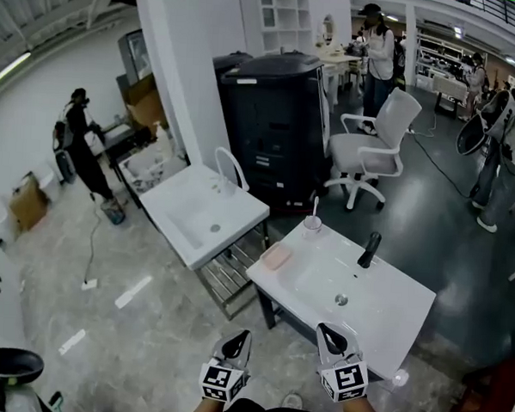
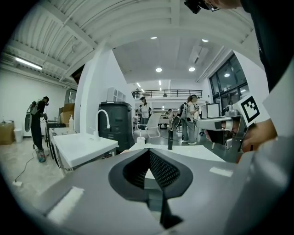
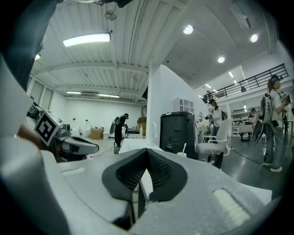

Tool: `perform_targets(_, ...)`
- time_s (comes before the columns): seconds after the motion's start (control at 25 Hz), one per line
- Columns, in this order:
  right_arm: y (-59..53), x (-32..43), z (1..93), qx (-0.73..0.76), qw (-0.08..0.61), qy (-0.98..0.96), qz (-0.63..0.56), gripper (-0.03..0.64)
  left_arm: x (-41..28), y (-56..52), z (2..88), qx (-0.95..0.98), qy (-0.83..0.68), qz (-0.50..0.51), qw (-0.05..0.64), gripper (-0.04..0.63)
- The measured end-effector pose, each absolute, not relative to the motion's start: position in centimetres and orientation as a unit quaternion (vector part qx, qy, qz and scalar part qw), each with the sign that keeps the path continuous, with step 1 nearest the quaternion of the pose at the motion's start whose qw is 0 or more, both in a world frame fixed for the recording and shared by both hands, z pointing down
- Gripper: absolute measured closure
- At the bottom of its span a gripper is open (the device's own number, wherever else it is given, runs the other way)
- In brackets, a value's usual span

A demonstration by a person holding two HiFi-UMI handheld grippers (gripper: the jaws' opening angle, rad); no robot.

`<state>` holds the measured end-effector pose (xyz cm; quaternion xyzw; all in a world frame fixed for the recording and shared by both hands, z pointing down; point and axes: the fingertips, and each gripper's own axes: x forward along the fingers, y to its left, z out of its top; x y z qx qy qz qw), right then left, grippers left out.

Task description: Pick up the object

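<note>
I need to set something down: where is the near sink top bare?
Bare: the sink top's front strip and right end, right of the drain and black faucet. Crowded: the far left corner, with the cup and pink soap dish.

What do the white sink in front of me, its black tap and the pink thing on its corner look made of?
White sink: likely glazed ceramic or cast resin; smooth, faintly glossy surface. Black tap: probably matte-coated metal; dark, no bright glints. Pink thing: a flat rounded slab, maybe soap or a plastic dish; too small to tell.
</note>
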<state>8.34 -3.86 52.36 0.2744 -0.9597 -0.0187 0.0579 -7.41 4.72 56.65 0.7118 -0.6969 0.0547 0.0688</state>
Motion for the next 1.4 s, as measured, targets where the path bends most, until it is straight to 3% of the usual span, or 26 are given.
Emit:
perform_targets(0.44, -9.4, 5.9, 53.6, 0.296, 0.066, -0.953, 0.012, 0.615, -8.8, -2.8, 57.2, 0.740, -0.666, 0.045, 0.087, 0.580)
perform_targets(1.4, -21.5, -5.6, 53.4, 0.416, 0.096, -0.904, 0.031, 0.615, -19.0, -18.7, 56.3, 0.850, -0.516, 0.083, 0.073, 0.580)
